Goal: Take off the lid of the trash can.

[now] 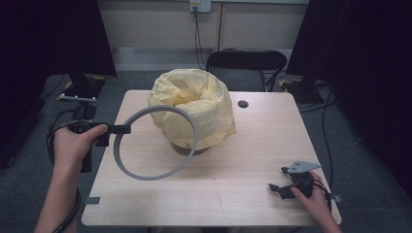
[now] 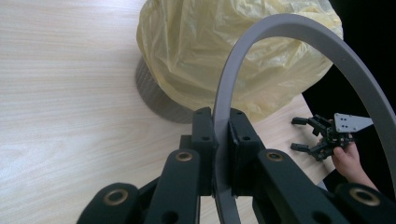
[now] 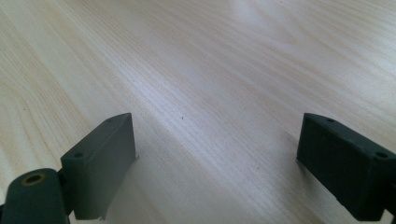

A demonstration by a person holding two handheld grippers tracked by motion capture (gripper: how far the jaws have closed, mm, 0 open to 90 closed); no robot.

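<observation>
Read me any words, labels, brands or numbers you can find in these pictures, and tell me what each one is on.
None can be read: the yellow bag, the grey ring, the table, the left gripper and the right gripper carry no visible writing. The wall socket is too small to tell.

High view looks down on the table (image 1: 204, 194); both tool views skim its wood closely.
</observation>
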